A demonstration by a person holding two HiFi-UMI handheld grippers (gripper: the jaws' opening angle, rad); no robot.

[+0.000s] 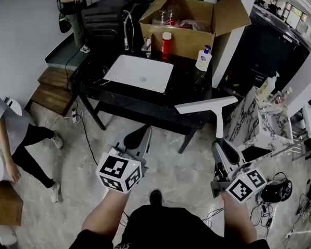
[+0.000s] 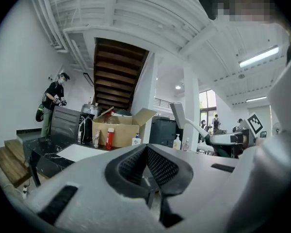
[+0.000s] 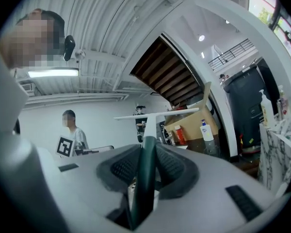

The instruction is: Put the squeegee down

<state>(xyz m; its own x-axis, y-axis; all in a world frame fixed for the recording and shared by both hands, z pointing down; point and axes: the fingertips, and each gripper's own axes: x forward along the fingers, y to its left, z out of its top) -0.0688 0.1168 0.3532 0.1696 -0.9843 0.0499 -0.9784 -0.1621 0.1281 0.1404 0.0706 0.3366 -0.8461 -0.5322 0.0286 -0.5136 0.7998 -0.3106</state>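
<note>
I am looking steeply down past my two hand-held grippers at a pale marbled floor (image 1: 93, 139) and a black bench (image 1: 189, 90) ahead.

My right gripper (image 1: 220, 145), at 4 o'clock in the head view, has its jaws clamped on the dark green handle of the squeegee (image 1: 217, 119). The squeegee stands upright out of the jaws, with its white blade at the top and lying crosswise. In the picture the blade overlaps the bench's near right edge, at about 2 o'clock. The squeegee rests on nothing and is carried by the gripper alone.

My left gripper (image 1: 143, 135), at 6 o'clock, has its jaws together with nothing between them, pointing toward the bench.

On the bench a white sink basin (image 1: 140, 72) sits at 12 o'clock. Behind it are an open cardboard box (image 1: 189, 35), a red bottle (image 1: 166, 44) and a white pump bottle (image 1: 203, 59).

A person (image 1: 10, 139) stands at the 9 o'clock edge, and another (image 1: 72, 7) is at 11 o'clock beyond the bench.
</note>
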